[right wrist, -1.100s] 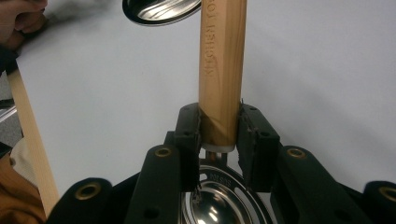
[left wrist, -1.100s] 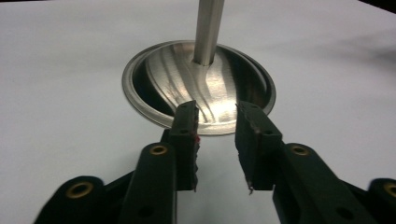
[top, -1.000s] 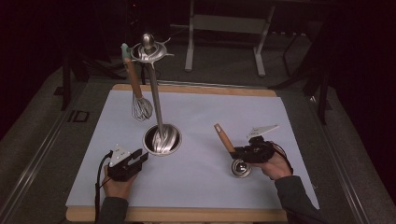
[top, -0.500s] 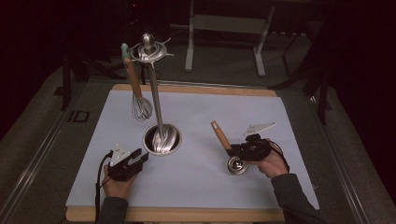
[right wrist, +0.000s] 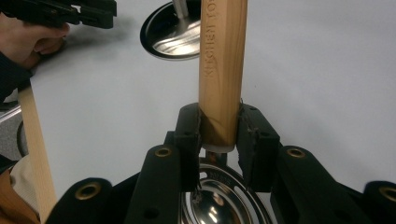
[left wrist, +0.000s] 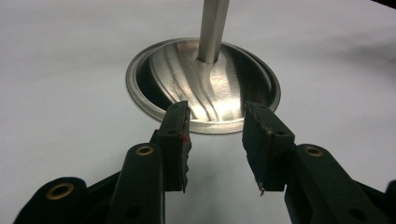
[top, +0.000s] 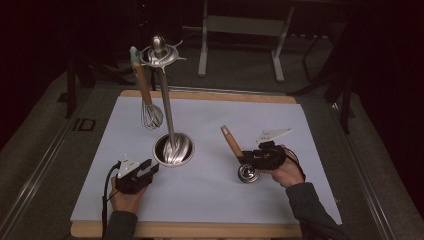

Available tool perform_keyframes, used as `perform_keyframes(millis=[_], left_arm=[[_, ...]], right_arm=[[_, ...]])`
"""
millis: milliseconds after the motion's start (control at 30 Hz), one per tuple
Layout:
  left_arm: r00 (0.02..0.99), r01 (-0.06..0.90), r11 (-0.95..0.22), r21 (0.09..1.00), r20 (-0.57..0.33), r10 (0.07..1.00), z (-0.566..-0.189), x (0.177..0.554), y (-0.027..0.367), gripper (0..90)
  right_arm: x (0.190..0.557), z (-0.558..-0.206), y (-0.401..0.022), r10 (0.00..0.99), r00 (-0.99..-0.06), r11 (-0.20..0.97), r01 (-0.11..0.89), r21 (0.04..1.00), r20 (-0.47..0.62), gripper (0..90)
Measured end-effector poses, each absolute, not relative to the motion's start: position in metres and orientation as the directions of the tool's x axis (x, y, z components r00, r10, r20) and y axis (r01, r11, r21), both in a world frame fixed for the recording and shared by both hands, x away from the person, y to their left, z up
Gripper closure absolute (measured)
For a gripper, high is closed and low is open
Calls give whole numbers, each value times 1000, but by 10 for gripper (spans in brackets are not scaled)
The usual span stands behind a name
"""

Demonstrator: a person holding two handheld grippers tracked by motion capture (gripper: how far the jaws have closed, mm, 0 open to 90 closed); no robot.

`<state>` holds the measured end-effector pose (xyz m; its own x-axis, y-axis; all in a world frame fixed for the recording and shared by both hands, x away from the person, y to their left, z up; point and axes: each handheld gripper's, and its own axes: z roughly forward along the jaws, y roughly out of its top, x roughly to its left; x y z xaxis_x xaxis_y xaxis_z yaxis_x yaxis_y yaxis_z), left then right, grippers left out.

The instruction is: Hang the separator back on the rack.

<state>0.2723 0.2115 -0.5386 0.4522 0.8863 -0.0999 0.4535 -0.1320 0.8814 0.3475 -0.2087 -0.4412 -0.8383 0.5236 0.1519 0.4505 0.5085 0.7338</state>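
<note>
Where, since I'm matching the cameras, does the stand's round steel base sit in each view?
High view: the steel base, centre of the white mat.
Left gripper view: upper centre, just beyond the open jaws.
Right gripper view: top edge, left of the wooden handle.
Shared landmark: the pole rising from it.

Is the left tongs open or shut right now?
Open. In the left gripper view the left tongs show bare table between the pads, which have just been opening, short of the stand's steel base.

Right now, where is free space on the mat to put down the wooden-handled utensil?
Free: the mat right of the stand base, and its near strip between both hands. Crowded: around the whisk, and where the left tool faces the base.
</note>
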Motion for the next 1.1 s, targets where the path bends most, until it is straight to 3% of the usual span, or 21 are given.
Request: perform_keyframes(millis=[1100], left_arm=[[451,455,-129,881,-103,887,-539,272,212,622]], right_arm=[[358,-411,-183,410,-910,545,299,784,62,711]])
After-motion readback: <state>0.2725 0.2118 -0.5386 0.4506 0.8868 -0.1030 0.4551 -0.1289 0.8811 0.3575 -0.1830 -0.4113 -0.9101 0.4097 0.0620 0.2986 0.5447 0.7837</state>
